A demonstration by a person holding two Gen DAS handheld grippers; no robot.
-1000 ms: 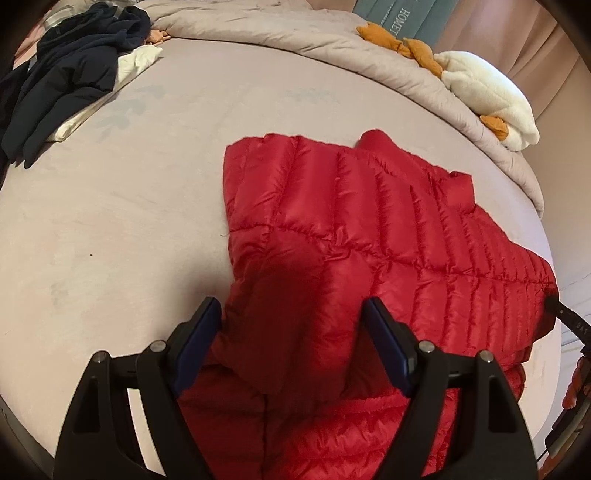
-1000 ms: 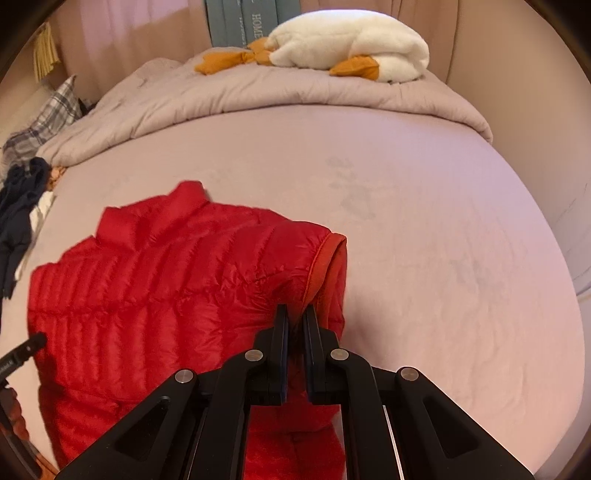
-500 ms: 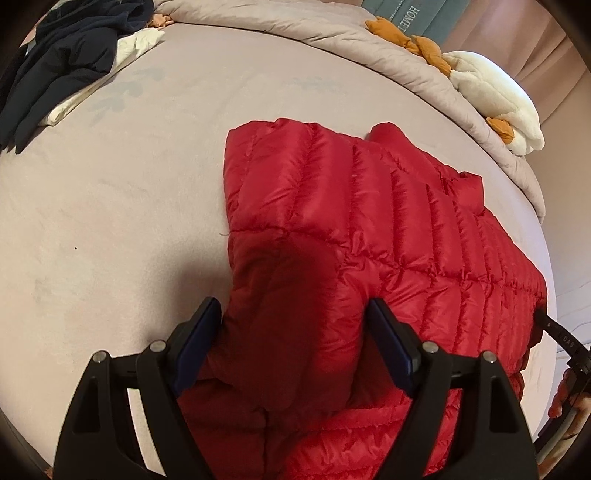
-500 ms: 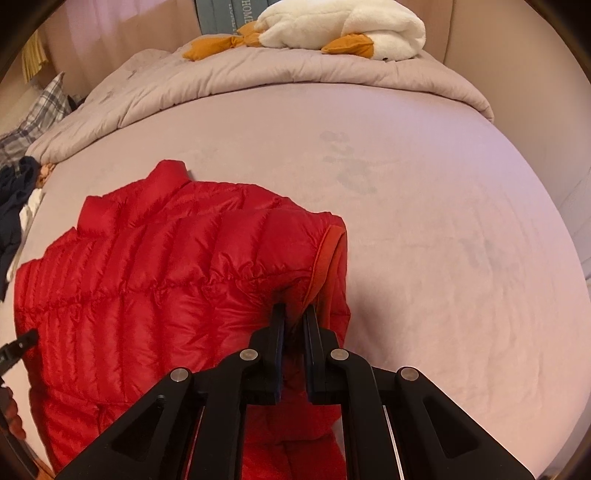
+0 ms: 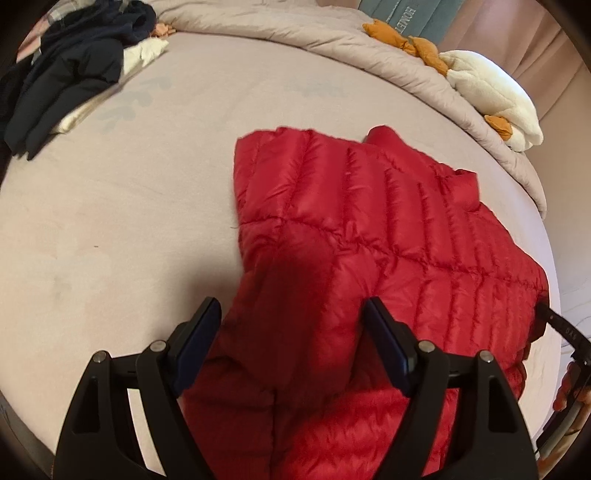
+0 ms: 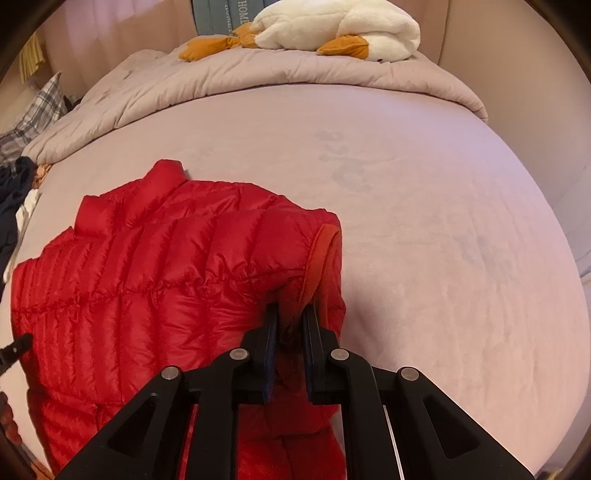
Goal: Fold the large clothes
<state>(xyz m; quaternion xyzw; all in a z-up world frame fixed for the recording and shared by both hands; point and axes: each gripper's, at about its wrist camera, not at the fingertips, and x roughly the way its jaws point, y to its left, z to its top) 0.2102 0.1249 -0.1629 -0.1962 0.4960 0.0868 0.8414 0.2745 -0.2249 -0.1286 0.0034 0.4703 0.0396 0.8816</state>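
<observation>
A red quilted down jacket [image 5: 369, 236] lies on the bed, collar towards the far side, both sides folded in. My left gripper [image 5: 291, 314] is open, its fingers apart on either side of the jacket's near left fold, holding nothing. In the right wrist view the same jacket [image 6: 155, 273] fills the lower left. My right gripper [image 6: 290, 314] has its jaws a small gap apart around the folded right edge near the orange-lined cuff [image 6: 319, 258]; fabric still sits between them.
The bed sheet [image 6: 424, 221] is pale mauve. A rolled duvet [image 6: 258, 81] and a white plush goose [image 6: 340, 26] lie along the far side. A heap of dark clothes [image 5: 74, 66] lies at the far left. The bed's edge is close at the right.
My right gripper's jaws have parted slightly from their tight pinch on the jacket's right edge. My left gripper stays open over the left fold, with only small camera shifts.
</observation>
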